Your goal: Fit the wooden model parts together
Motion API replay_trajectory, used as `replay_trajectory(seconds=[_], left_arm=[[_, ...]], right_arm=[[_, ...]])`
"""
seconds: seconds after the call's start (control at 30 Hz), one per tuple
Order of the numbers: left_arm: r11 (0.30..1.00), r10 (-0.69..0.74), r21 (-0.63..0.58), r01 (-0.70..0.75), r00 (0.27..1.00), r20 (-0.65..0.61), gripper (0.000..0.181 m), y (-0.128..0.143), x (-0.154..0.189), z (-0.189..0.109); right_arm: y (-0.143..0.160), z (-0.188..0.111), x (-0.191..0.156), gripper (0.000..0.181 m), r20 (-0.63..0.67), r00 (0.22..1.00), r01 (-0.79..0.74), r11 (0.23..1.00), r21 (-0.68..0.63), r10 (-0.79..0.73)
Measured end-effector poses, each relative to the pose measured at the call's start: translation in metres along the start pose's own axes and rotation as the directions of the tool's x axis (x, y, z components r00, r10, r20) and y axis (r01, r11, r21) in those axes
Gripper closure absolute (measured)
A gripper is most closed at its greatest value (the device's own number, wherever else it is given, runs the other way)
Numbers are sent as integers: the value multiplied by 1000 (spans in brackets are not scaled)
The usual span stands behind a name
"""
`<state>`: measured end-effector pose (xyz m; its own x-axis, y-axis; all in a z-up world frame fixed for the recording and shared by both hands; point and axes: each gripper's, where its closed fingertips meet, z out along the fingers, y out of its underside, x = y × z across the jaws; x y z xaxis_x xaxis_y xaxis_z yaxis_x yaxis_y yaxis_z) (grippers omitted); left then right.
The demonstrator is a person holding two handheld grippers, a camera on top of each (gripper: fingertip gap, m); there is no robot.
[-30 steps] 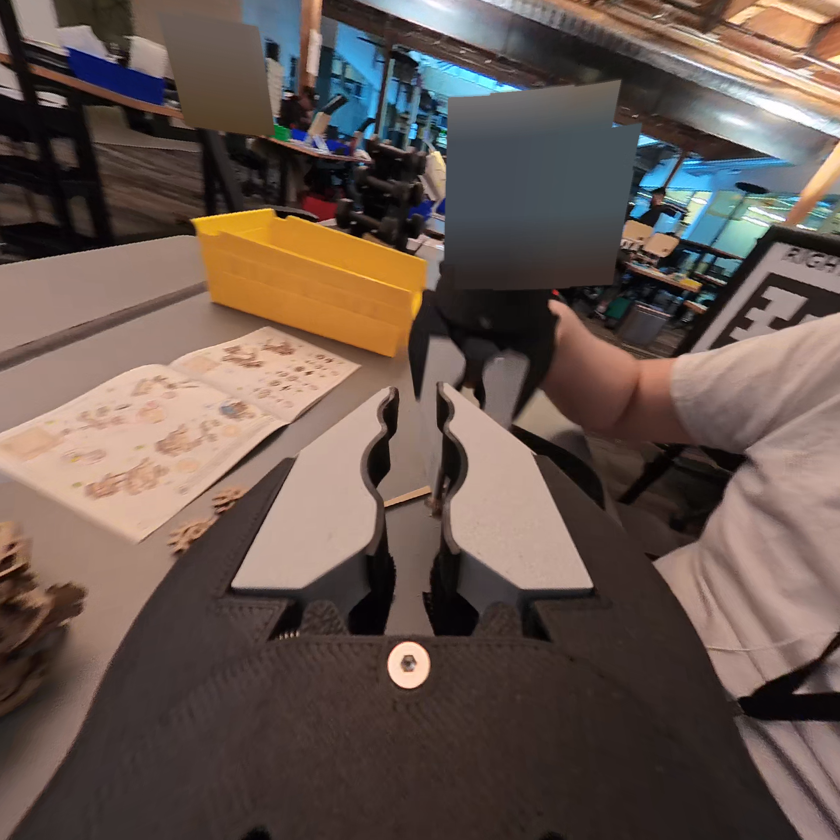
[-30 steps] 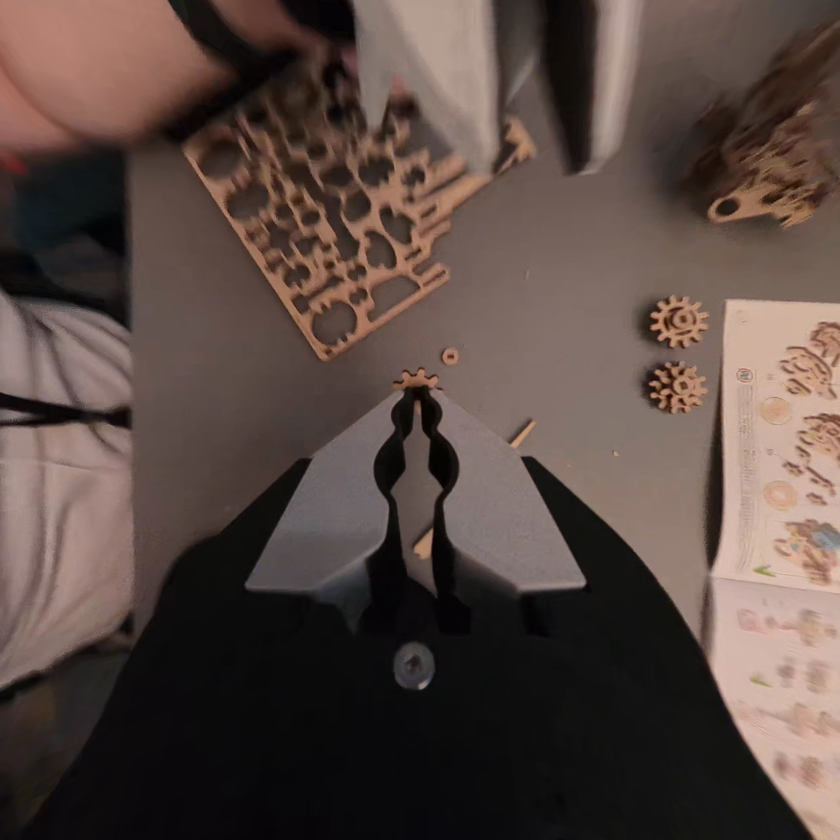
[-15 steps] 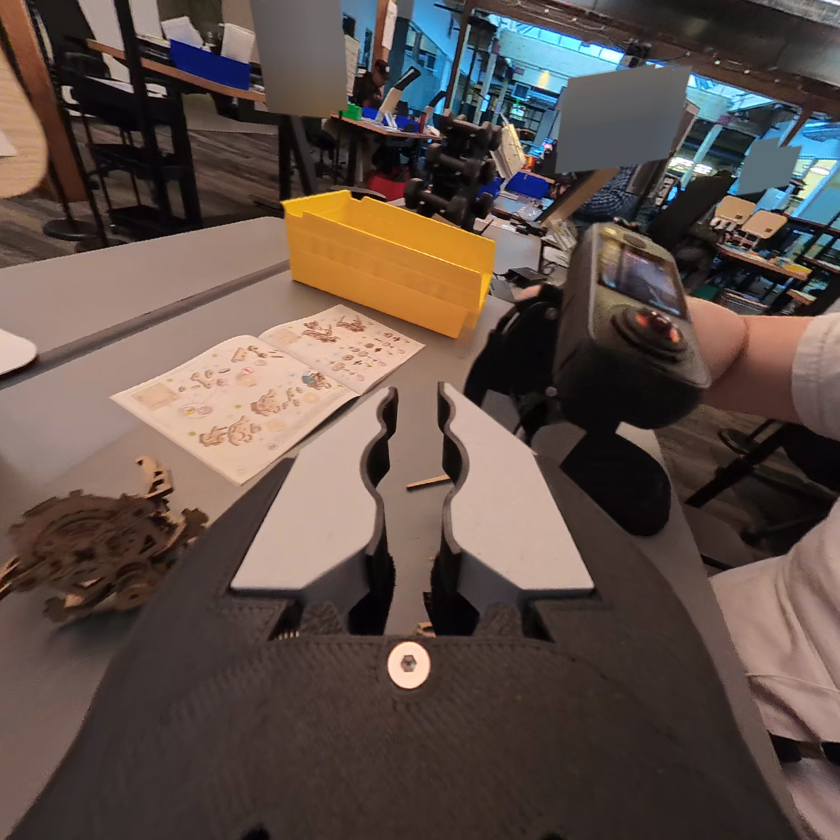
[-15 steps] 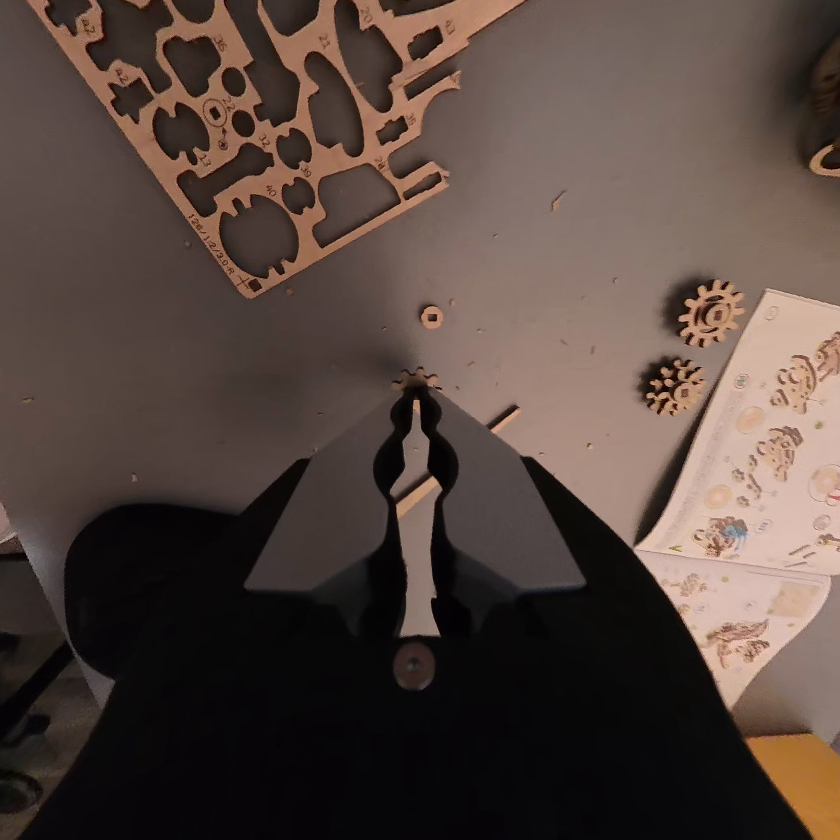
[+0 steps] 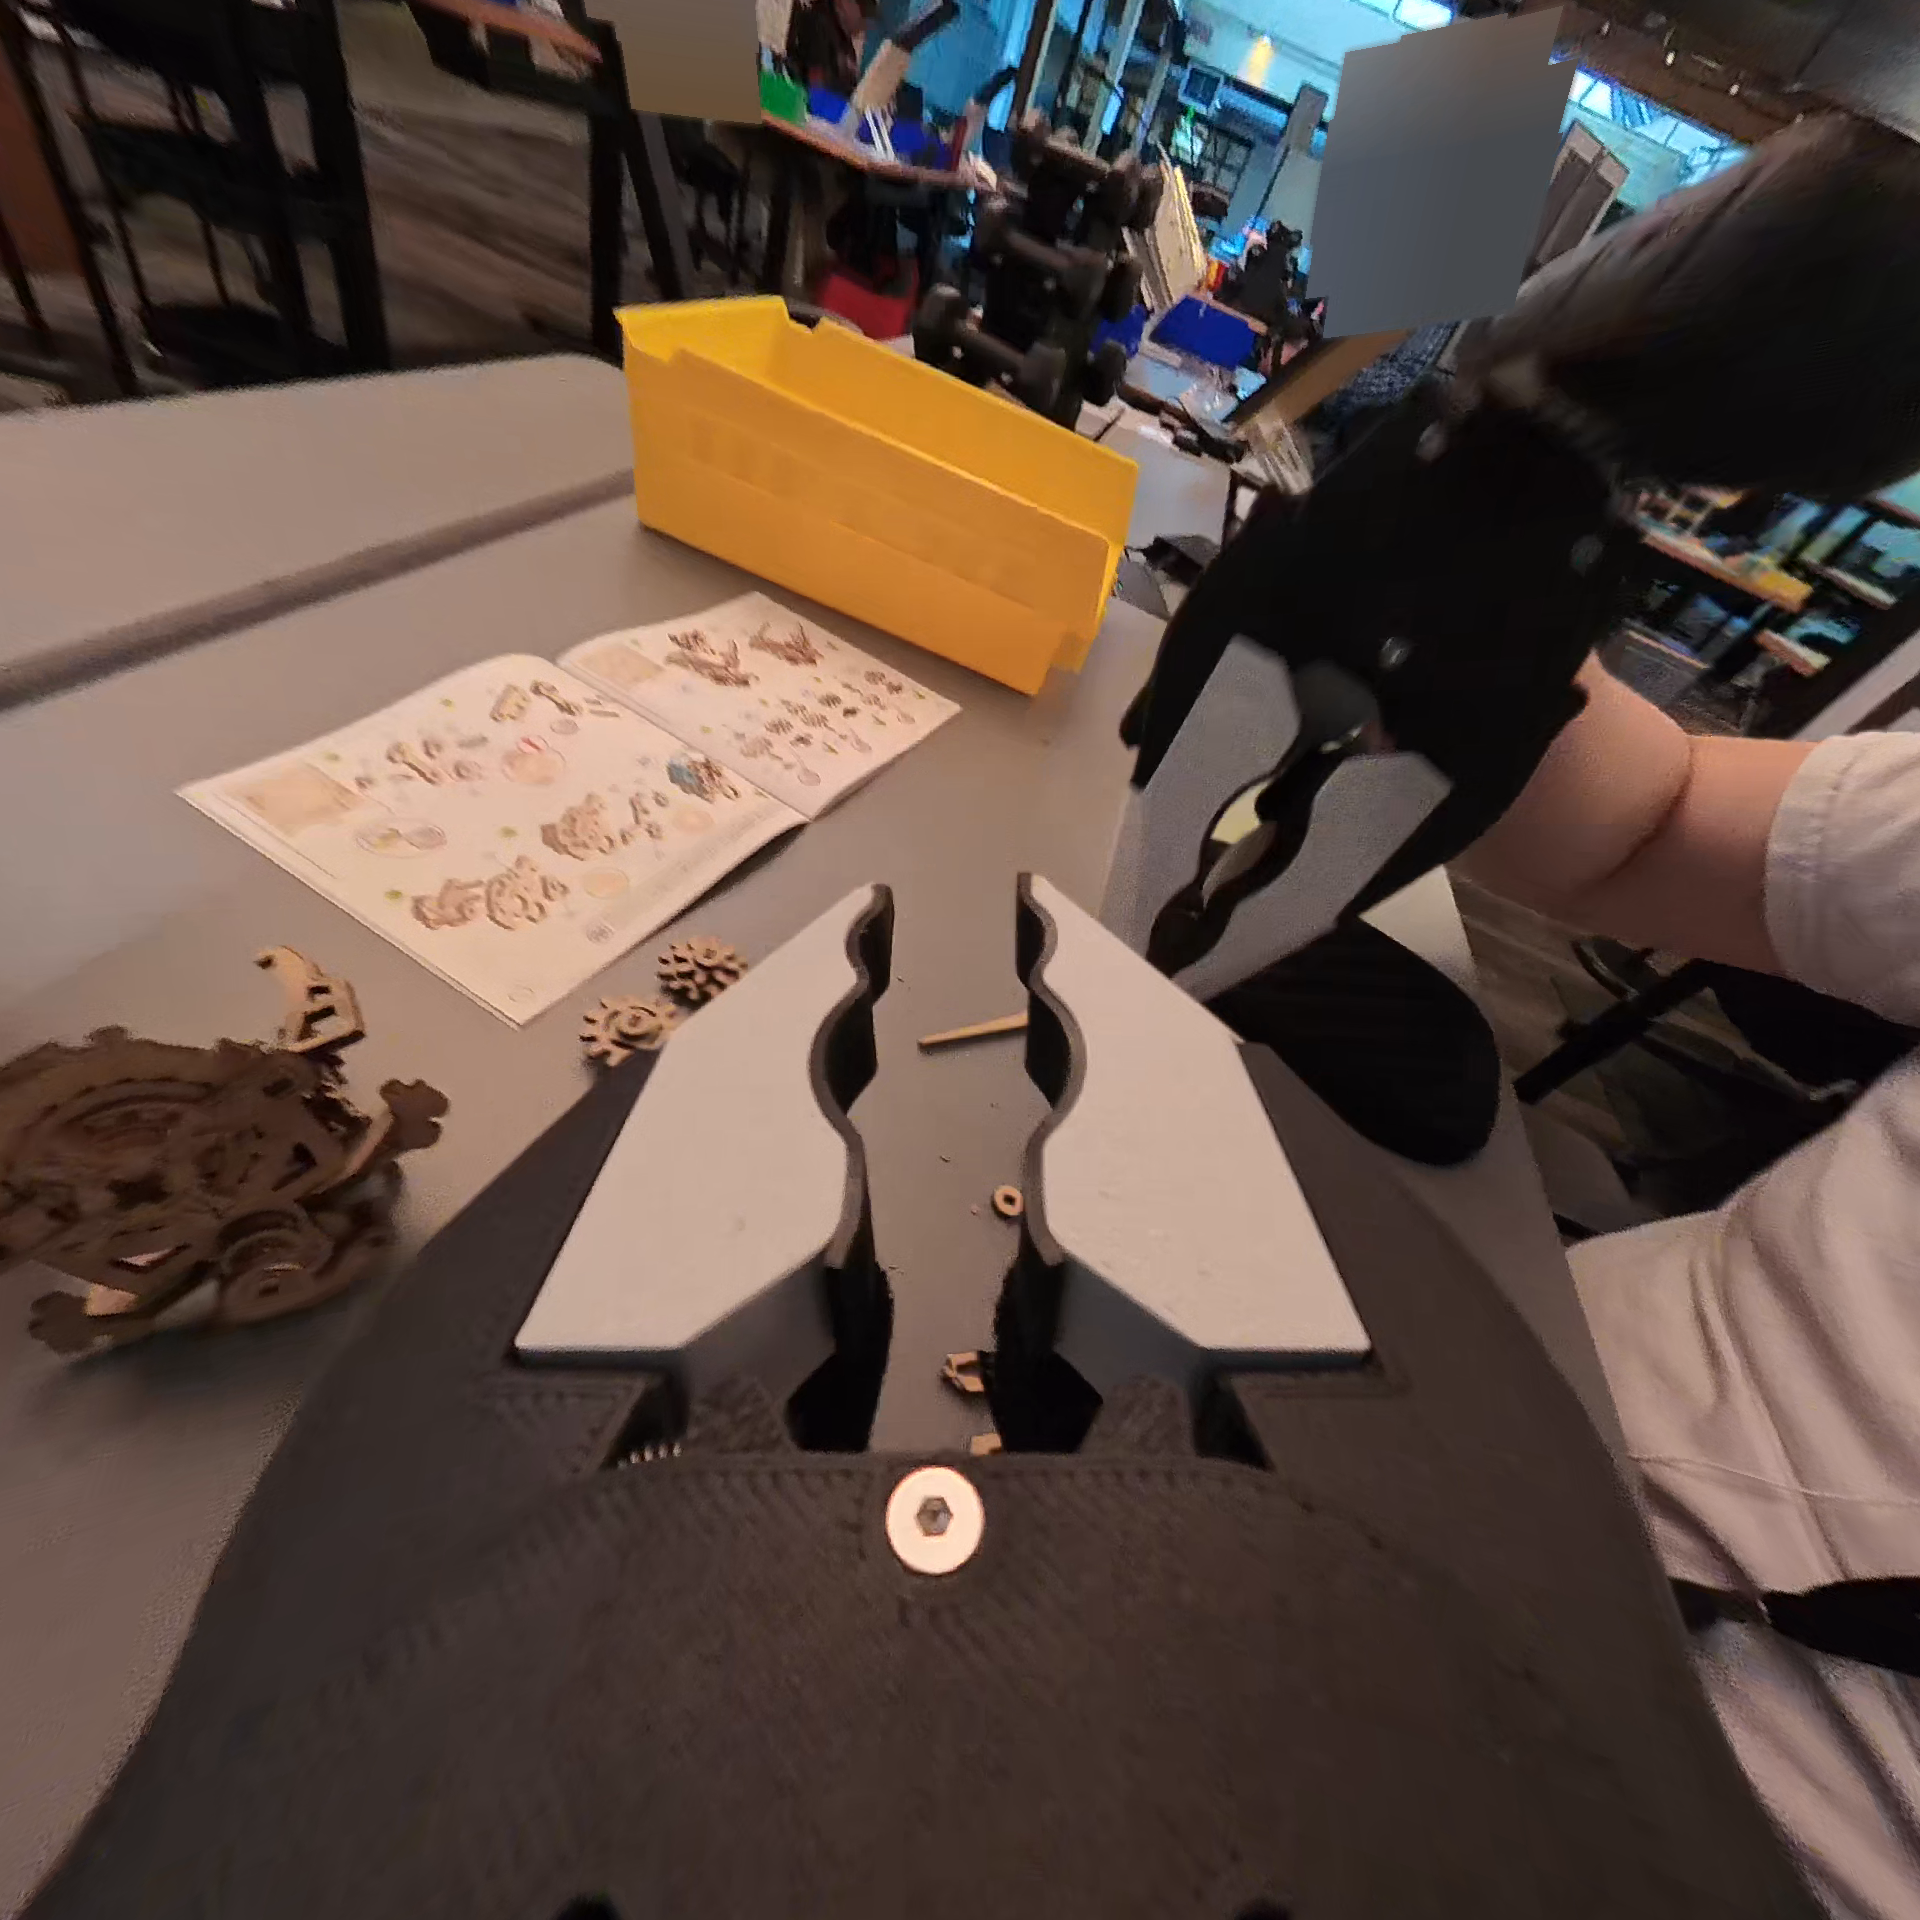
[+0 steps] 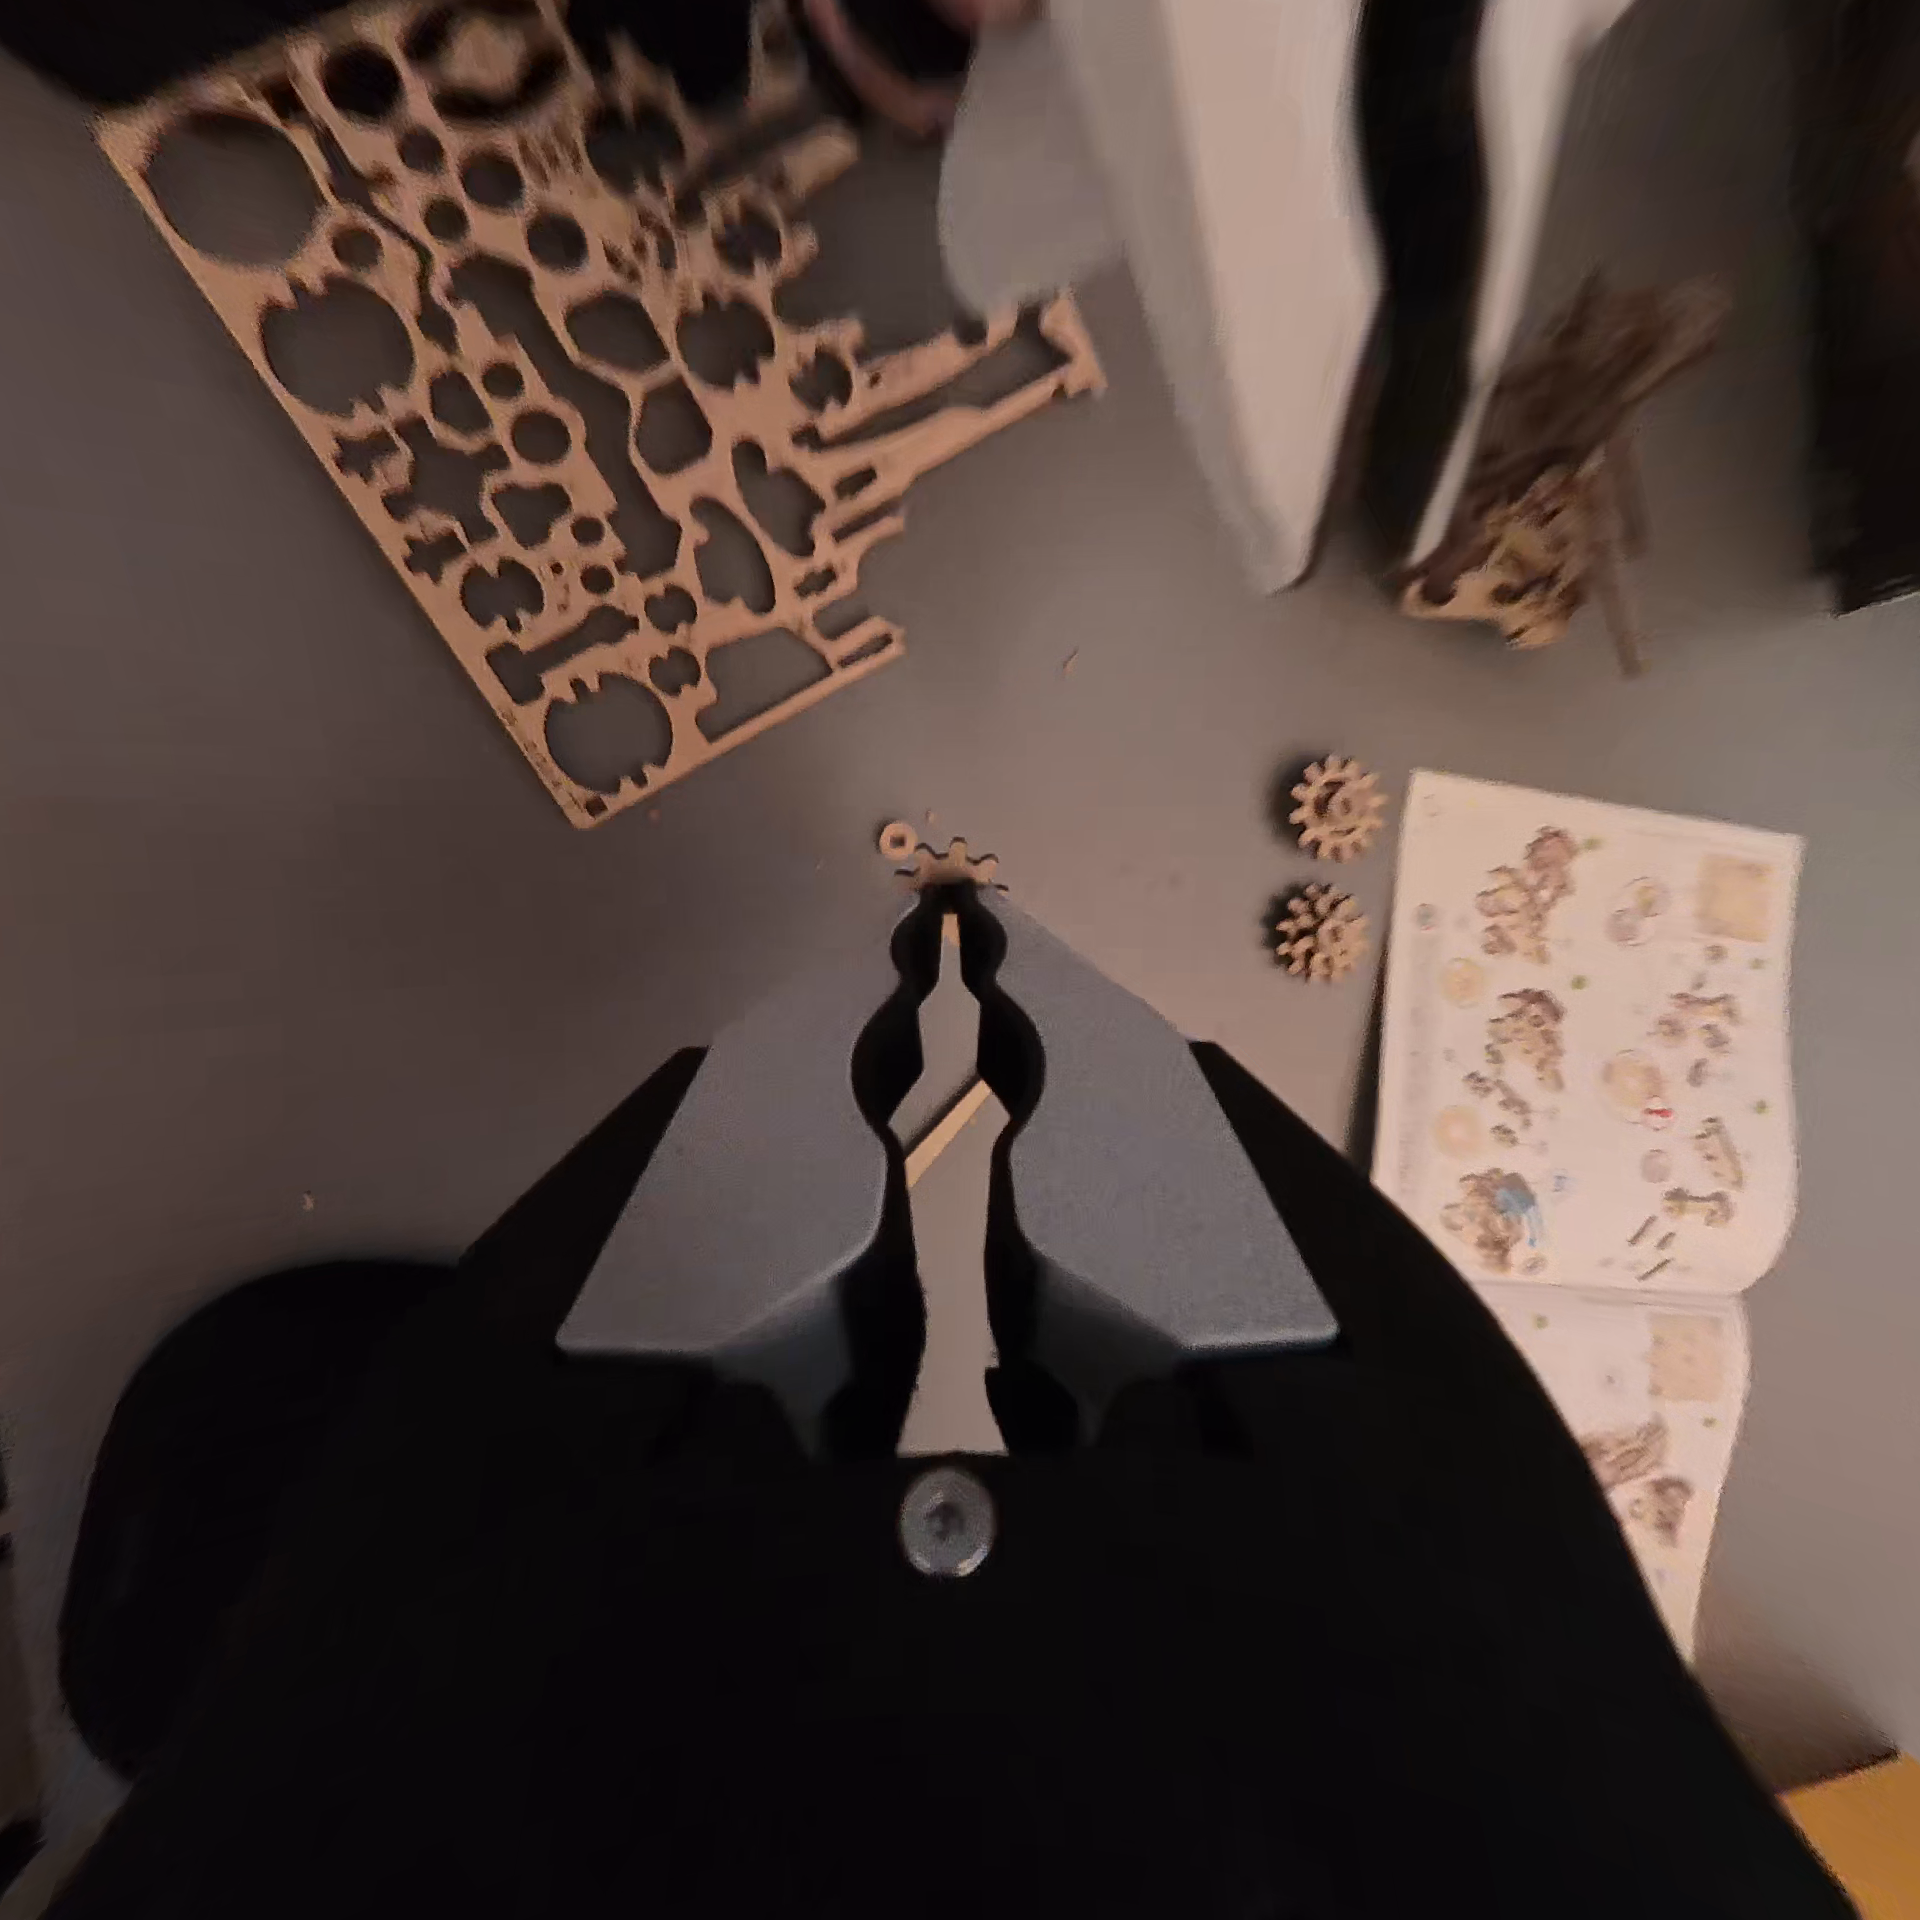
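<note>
My right gripper (image 6: 951, 906) is shut on a small wooden gear (image 6: 951, 868) at its fingertips and holds it above the grey table (image 6: 260, 935). A tiny wooden ring (image 6: 896, 837) shows just left of the gear. In the left wrist view the right gripper (image 5: 1179, 935) points down at the table. My left gripper (image 5: 948, 902) is open and empty, low over the table. A partly built wooden model (image 5: 177, 1174) lies to its left. In the right wrist view the model (image 6: 1538, 499) sits beside the blurred left gripper (image 6: 1340, 312). Two loose gears (image 5: 623, 1029) (image 6: 1335, 805) lie near the booklet.
An open instruction booklet (image 5: 582, 790) (image 6: 1579, 1029) lies on the table, with a yellow bin (image 5: 873, 499) behind it. A punched-out wooden sheet (image 6: 582, 416) lies at the far left. A thin wooden stick (image 5: 971, 1032) and a small ring (image 5: 1006, 1202) lie between my left fingers. The grippers' ends are close to 8 cm from one another.
My left gripper has swung toward the model and come into the right wrist view, blurred by motion. My right gripper has shifted over the table, still gripping the small gear.
</note>
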<state>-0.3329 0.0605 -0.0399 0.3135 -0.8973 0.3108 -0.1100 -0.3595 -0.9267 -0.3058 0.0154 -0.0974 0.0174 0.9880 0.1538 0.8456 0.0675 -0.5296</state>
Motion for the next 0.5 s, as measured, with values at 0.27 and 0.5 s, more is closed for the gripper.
replay_trajectory(seconds=[0.27,0.5], left_arm=[[950,-306,-120,288,936,-176,150,21,28,28],[925,-378,-144,351,885,-270,152,22,47,39]], right_arm=[[-13,-37,15,180,-322,932,212,970,116,-166],[-11,-34,15,179,-385,898,263,962,78,-214]])
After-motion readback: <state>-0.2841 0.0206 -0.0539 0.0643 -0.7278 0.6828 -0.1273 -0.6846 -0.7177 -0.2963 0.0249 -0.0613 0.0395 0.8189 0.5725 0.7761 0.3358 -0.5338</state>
